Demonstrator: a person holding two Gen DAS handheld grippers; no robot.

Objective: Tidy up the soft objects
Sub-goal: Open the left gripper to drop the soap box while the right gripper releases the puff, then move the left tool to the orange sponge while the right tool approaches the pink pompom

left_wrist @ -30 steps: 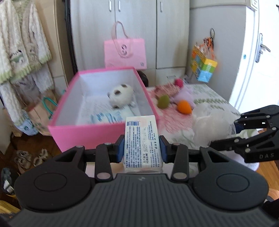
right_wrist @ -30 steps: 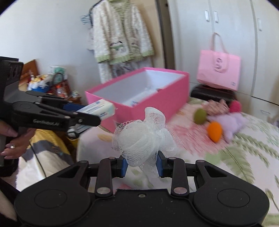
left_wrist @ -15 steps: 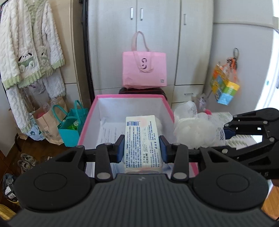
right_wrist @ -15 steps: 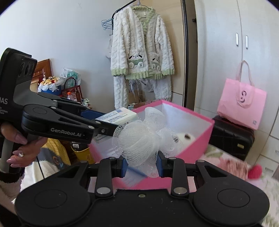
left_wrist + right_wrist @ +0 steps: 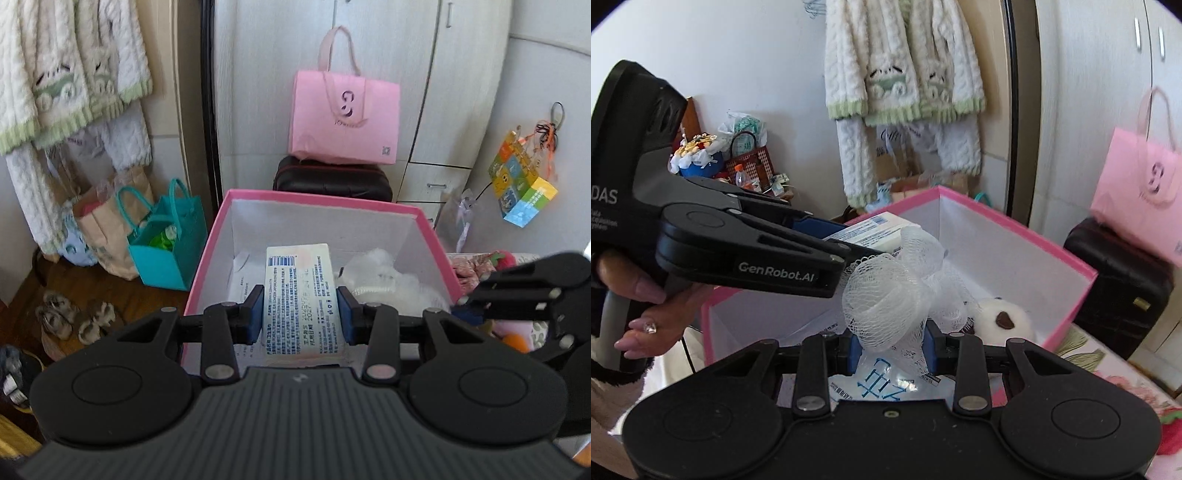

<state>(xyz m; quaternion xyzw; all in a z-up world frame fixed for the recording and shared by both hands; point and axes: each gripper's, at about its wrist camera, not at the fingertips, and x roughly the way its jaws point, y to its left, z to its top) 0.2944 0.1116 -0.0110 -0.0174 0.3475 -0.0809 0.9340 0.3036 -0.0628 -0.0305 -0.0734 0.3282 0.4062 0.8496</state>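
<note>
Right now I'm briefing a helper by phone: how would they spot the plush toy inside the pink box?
Find the open pink cardboard box with white walls. The round white plush toy lies on its floor beside the right gripper's white mesh bath pouf; its dark brown patch sets it apart.

A white printed tissue pack [image 5: 301,295] and white mesh puff [image 5: 886,295] are hanging over the open pink box [image 5: 436,236], plush toy [image 5: 1003,319] lying inside at 3 o'clock.

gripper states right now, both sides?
Left gripper: closed on the white tissue pack, over the pink box.
Right gripper: closed on the white mesh bath pouf, also over the box.
</note>
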